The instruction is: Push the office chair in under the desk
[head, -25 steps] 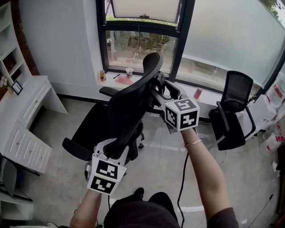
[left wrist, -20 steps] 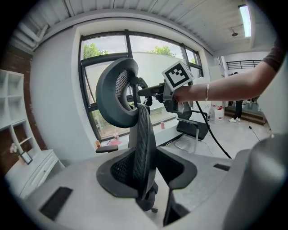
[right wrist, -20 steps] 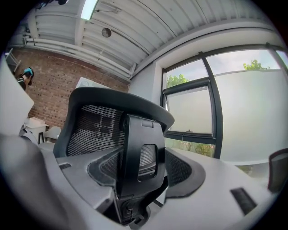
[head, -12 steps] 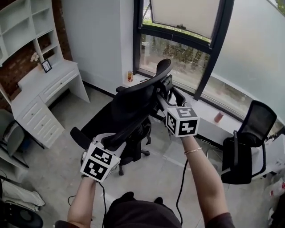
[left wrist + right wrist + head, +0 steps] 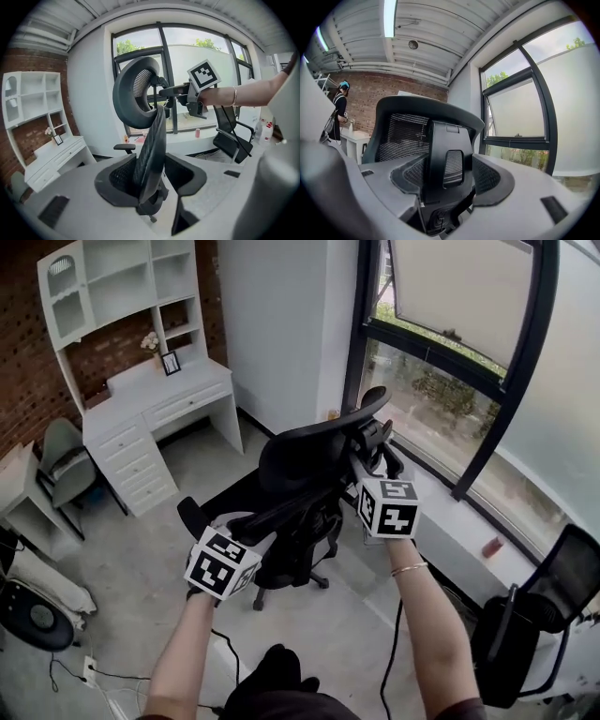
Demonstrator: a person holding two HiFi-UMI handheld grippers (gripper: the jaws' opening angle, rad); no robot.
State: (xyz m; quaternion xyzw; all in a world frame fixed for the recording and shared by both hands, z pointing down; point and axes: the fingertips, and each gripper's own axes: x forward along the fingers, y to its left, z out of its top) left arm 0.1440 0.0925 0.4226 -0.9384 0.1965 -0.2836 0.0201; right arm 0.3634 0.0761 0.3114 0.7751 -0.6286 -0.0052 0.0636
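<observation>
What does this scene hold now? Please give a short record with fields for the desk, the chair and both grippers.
desk: white, against the brick wall
chair: black, out on the floor by the window, not under the desk
left gripper: jaws opening, edge of the chair's back between them
right gripper: closed on the bracket behind the headrest
</observation>
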